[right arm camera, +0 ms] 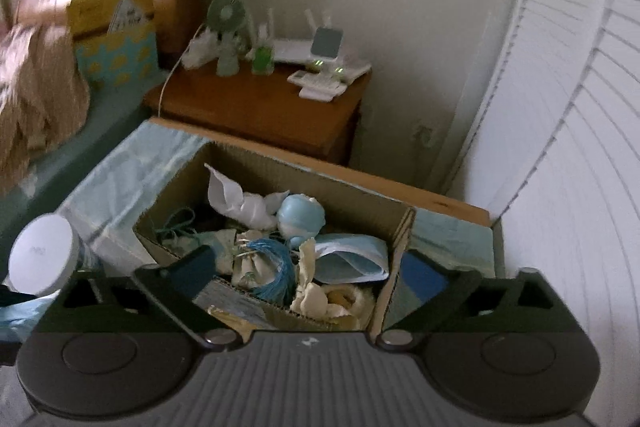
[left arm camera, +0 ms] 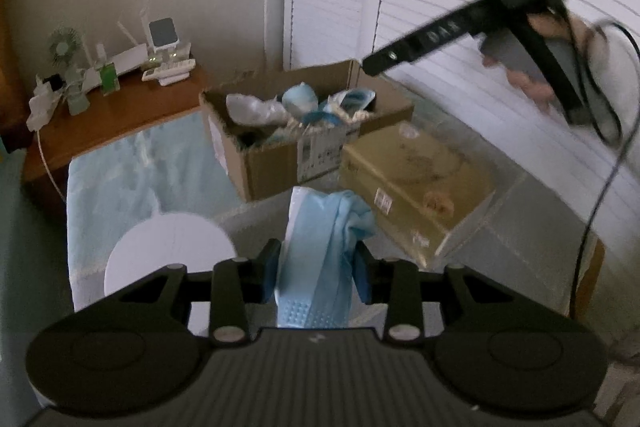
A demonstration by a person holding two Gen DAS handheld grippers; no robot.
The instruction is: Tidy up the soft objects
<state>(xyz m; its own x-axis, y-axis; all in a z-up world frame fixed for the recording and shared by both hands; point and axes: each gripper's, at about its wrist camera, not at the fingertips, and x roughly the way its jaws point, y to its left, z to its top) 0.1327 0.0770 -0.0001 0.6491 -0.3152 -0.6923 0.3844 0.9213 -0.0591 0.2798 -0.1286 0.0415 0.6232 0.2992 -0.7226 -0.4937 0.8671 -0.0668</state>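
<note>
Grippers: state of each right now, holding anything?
Left gripper: shut on the light blue cloth.
Right gripper: open wide, nothing between its fingers, above the cardboard box.

The cardboard box (right arm camera: 224,163) is plain matt brown board, rough at its torn edge. Behind it, the bedside cabinet (right arm camera: 256,107) is varnished wood with a soft sheen. Inside the box lie soft cloth pieces (right arm camera: 248,203). The light blue cloth (left arm camera: 320,247) in front of the box looks knitted, perhaps with rubbery dots.
</note>
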